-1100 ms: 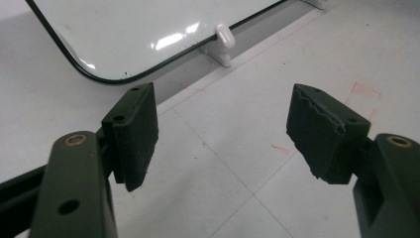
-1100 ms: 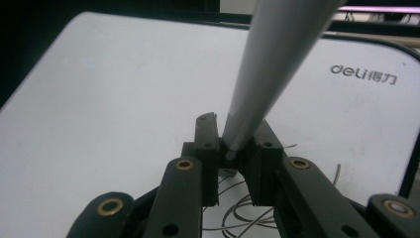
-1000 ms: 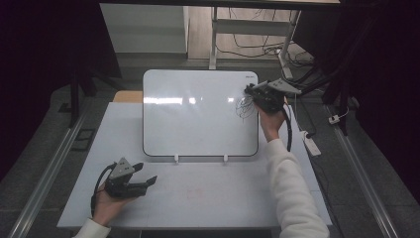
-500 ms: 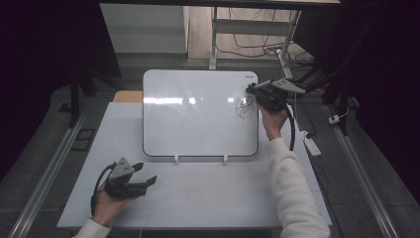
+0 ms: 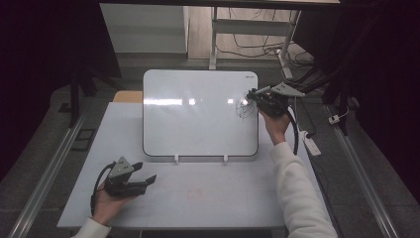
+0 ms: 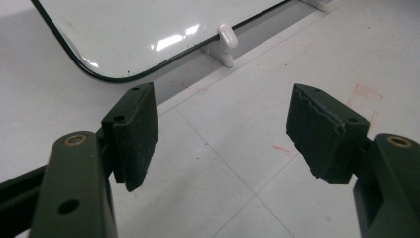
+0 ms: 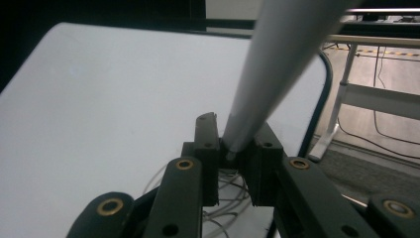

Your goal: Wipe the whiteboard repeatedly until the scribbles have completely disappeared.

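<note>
Marker drawing on the whiteboard

Right hand-held gripper (image 5: 252, 94) pinches the marker (image 7: 277, 69) above the scribble (image 5: 243, 110); left hand-held gripper (image 5: 146, 179) spread, idle; a loose pinch could let the marker tilt and smear.

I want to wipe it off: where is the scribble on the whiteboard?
High view: the scribble sits near the whiteboard's right edge, beside the right tool.

The right gripper (image 5: 253, 95), clamped on a marker (image 7: 277, 74), now sits slightly lower on the whiteboard (image 5: 198, 119), where the scribble (image 5: 243, 111) looks denser.
</note>
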`<state>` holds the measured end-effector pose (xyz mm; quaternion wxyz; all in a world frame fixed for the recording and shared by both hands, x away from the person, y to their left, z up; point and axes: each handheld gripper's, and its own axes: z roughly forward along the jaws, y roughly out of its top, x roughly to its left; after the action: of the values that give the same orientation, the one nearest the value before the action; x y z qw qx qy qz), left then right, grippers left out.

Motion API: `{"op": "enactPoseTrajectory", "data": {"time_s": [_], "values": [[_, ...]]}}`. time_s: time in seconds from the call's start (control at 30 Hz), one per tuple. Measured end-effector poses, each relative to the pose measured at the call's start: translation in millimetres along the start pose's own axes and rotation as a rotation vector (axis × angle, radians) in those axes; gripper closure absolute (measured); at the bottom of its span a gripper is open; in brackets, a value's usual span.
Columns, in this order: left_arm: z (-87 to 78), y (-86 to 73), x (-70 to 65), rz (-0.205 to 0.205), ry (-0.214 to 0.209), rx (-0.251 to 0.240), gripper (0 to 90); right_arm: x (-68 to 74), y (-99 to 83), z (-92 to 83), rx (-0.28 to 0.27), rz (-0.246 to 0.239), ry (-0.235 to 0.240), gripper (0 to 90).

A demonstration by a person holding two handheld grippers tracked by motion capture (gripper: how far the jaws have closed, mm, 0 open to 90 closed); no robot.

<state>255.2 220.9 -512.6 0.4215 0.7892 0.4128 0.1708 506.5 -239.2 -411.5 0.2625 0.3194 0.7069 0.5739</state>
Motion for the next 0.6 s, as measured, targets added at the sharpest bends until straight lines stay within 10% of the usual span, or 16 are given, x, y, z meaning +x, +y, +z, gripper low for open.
{"op": "enactPoseTrajectory", "data": {"time_s": [0.17,0.3,0.5,0.6], "values": [[-0.2,1.6,-3.3,0.012,-0.005,-0.002,29.3,-10.9,1.7,-4.4,-0.056,0.096,-0.056,77.3],[0.6,1.9,-3.0,0.014,-0.001,-0.004,29.4,14.3,-4.9,5.0,0.008,-0.038,0.014,77.4],[0.9,2.4,-4.3,0.02,-0.003,-0.002,29.3,-11.5,6.1,3.7,-0.091,0.136,-0.063,77.4],[1.5,1.8,-2.1,0.014,0.001,0.0,29.3,17.7,5.5,19.4,-0.006,-0.048,0.023,77.4]]}}
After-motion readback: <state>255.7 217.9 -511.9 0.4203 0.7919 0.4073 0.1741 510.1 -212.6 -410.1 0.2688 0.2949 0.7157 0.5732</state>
